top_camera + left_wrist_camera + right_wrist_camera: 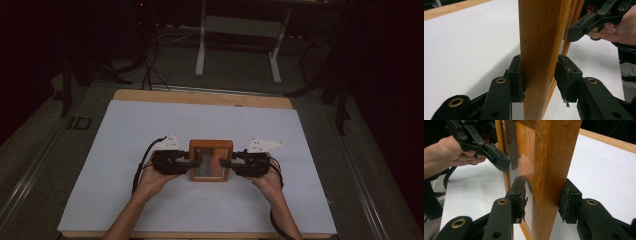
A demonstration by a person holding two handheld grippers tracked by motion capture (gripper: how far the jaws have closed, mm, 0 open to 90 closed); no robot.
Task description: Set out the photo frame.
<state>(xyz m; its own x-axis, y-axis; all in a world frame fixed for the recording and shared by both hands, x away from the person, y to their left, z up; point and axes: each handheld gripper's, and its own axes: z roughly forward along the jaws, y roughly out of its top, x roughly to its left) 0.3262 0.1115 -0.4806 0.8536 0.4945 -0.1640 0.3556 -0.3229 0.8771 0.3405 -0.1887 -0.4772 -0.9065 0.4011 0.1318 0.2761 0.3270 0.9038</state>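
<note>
Both hands reach forward mid-tabletop (125,150); left tongs (192,162) and right tongs (226,163) straddle the upright frame's (210,160) side edges, pads slightly apart.

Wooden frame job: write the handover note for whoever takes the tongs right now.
Left tongs: astride the left side of the wooden frame, one pad touching, the other a little off it.
Right tongs: astride the right side, pads close on both faces; firm grip unclear.
Frame stands on edge, mid-way across the white sheet.
Done: both sides reached.
Left: whatever move comes next; steady it first.
</note>
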